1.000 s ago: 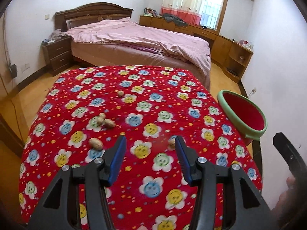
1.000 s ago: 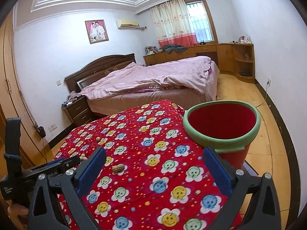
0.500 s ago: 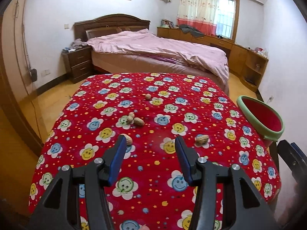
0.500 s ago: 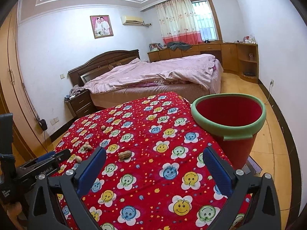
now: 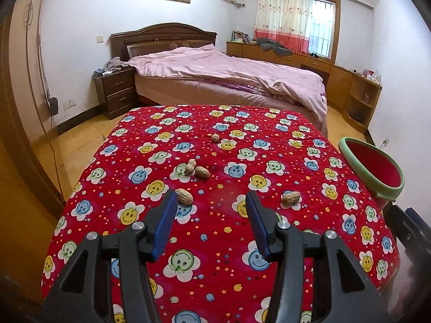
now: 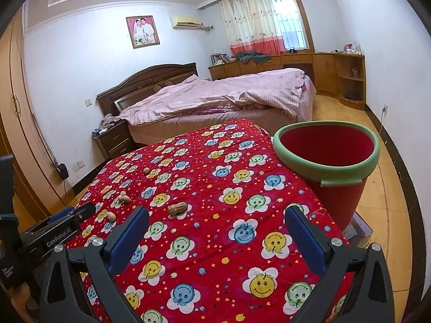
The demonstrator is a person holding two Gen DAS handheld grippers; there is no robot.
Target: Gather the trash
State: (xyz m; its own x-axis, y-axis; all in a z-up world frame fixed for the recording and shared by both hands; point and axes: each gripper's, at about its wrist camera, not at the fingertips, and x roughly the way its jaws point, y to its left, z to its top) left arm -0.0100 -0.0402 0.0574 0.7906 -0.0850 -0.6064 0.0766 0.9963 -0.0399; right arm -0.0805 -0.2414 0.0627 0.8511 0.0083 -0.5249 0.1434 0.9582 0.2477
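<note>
Several peanuts lie on a table with a red flower-print cloth point(image 5: 215, 245). One peanut point(image 5: 184, 196) lies just beyond my left gripper's left finger, another point(image 5: 291, 197) to the right, a pair point(image 5: 196, 169) farther out, and a small one point(image 5: 214, 137) near the far side. My left gripper point(image 5: 211, 202) is open and empty above the cloth. My right gripper point(image 6: 215, 218) is wide open and empty; a peanut point(image 6: 177, 209) lies ahead of it. A red bin with a green rim point(image 6: 327, 156) stands beside the table's right edge, also in the left wrist view point(image 5: 373, 168).
A bed with a pink cover point(image 5: 229, 75) stands beyond the table. A dark nightstand point(image 5: 114, 91) is to its left and wooden cabinets point(image 5: 350, 88) line the right wall. Wooden floor point(image 5: 75, 148) surrounds the table. The left gripper body point(image 6: 54, 231) shows at the right wrist view's left edge.
Both grippers have pulled back and up from the table, so more of the cloth and room shows. Both stay open. The peanuts have not moved.
</note>
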